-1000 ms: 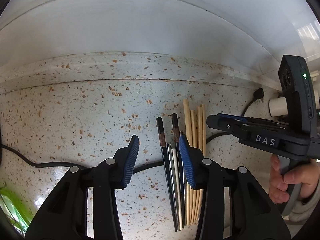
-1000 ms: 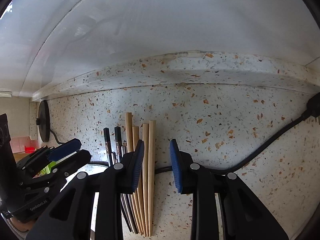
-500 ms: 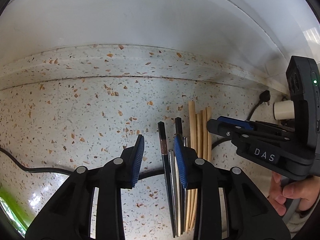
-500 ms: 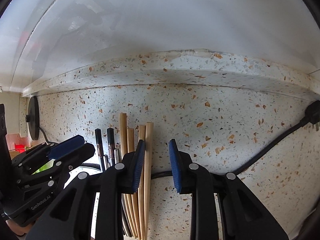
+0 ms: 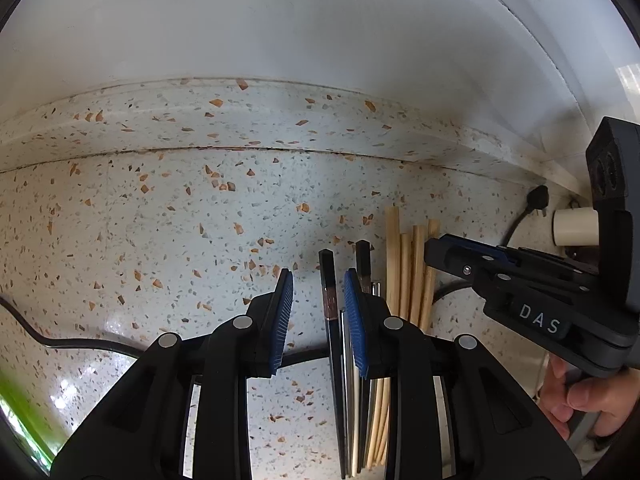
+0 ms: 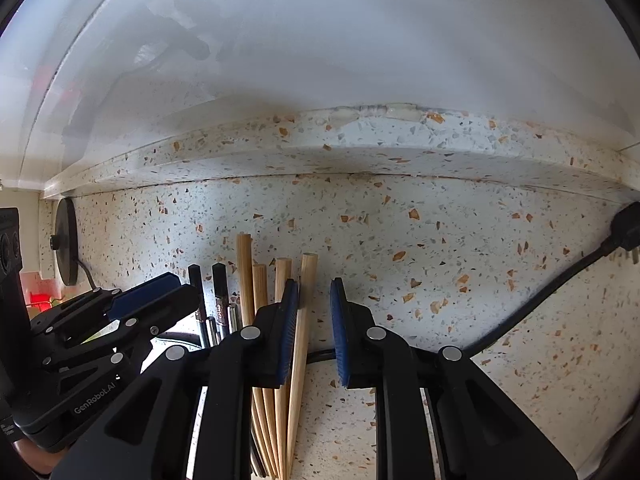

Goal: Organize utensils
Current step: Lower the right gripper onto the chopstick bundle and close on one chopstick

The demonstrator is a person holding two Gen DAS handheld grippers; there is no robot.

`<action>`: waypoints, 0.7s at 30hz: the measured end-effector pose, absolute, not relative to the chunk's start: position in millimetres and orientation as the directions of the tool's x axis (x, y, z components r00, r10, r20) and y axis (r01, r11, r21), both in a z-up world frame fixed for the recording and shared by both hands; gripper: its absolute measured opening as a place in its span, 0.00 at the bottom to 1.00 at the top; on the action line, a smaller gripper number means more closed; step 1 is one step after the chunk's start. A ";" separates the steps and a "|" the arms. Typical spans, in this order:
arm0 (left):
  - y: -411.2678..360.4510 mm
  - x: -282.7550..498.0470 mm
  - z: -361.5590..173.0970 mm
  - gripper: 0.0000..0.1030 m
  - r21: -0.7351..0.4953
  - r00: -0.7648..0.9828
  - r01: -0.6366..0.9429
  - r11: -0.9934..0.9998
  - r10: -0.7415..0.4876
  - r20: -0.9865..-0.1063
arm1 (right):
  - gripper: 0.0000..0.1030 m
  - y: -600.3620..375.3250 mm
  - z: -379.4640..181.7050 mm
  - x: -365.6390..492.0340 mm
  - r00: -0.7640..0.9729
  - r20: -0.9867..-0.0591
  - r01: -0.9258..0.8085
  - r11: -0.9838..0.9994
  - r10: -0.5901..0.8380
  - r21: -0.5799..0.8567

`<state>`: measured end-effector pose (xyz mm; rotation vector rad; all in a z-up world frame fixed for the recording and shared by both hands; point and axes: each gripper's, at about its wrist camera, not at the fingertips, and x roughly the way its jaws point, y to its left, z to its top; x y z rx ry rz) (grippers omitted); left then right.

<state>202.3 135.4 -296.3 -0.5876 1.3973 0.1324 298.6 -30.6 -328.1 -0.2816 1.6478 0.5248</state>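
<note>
Chopsticks lie side by side on a speckled terrazzo counter [image 5: 160, 240]. Several wooden ones [image 5: 406, 264] lie right of two dark ones [image 5: 328, 276] and a thin silver pair [image 5: 347, 360]. My left gripper [image 5: 318, 280] is open low over the counter; the leftmost dark chopstick lies between its fingers, near the right pad [image 5: 354, 320]. My right gripper [image 6: 314, 288] is open with the rightmost wooden chopstick [image 6: 304, 300] between its fingers, against the left pad. The wooden chopsticks [image 6: 256, 280] and dark ones [image 6: 206, 292] also show in the right wrist view.
A raised terrazzo ledge [image 5: 280, 120] and a white wall run along the back. A black cable [image 5: 80, 344] crosses the counter under the chopsticks to a plug [image 6: 624, 232]. A round black object [image 6: 66, 248] stands at the left. A white cylinder [image 5: 574, 226] is at the right.
Both grippers have moved forward and lower over the chopsticks. Their jaws have narrowed somewhat but remain open.
</note>
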 end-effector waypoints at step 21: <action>130.9 206.1 -304.9 0.07 -0.359 0.208 -0.461 0.812 -0.295 -0.933 | 0.04 -44.6 -308.3 314.5 -0.137 -0.976 -0.464 0.859 0.170 0.215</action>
